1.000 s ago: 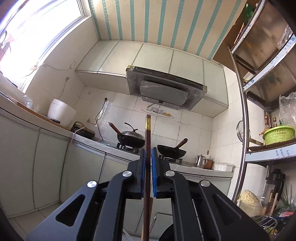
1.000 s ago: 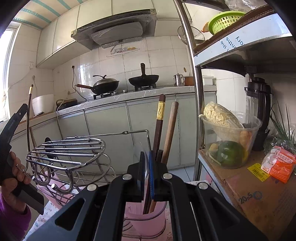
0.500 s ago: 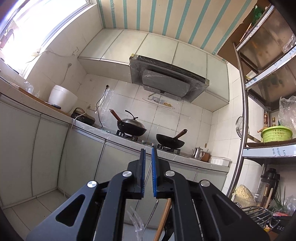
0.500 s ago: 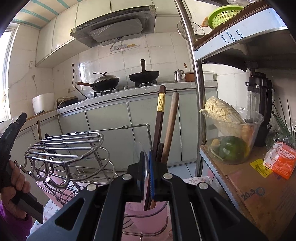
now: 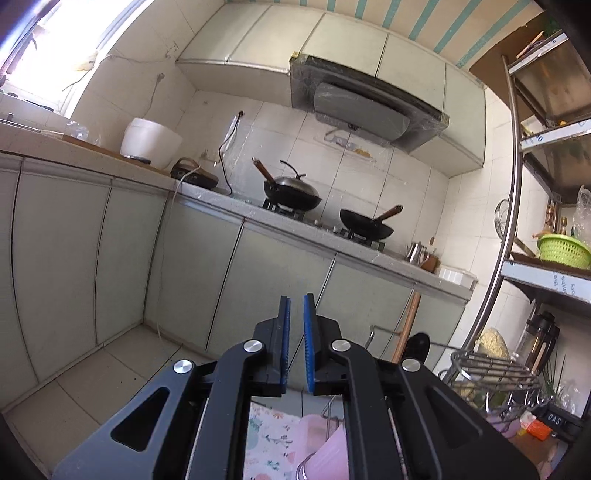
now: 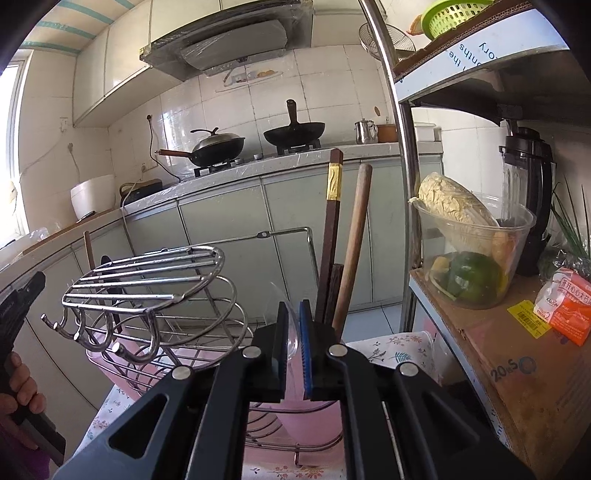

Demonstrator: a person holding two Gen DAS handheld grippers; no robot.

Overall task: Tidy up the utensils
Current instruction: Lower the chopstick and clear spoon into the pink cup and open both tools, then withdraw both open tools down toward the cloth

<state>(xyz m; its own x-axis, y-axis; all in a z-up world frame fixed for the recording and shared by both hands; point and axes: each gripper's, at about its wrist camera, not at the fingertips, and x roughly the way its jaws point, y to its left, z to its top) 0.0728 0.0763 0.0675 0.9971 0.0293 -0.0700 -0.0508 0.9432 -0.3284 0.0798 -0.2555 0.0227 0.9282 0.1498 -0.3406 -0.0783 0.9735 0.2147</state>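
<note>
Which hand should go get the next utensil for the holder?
Left. The left hand-held gripper is empty: its jaws have just been opening with nothing between them. The right hand-held gripper is clamped on the clear rim of the utensil holder, so it looks busy steadying it.

A table with a flowery cloth point(image 6: 397, 349) holds a wire rack point(image 6: 147, 291) and a pink cup point(image 6: 314, 421). Beside it stands a metal shelf point(image 6: 402, 184). A cardboard sheet point(image 6: 517, 369) covers its lower board. On it sit a clear bowl point(image 6: 476, 258) of vegetables, a blender point(image 6: 528, 192) and an orange packet point(image 6: 567, 310). The board above carries a green basket point(image 6: 454, 14). Far behind, the counter point(image 6: 295, 158) carries two woks, a kettle point(image 6: 365, 131) and a white pot point(image 6: 92, 195)
</note>
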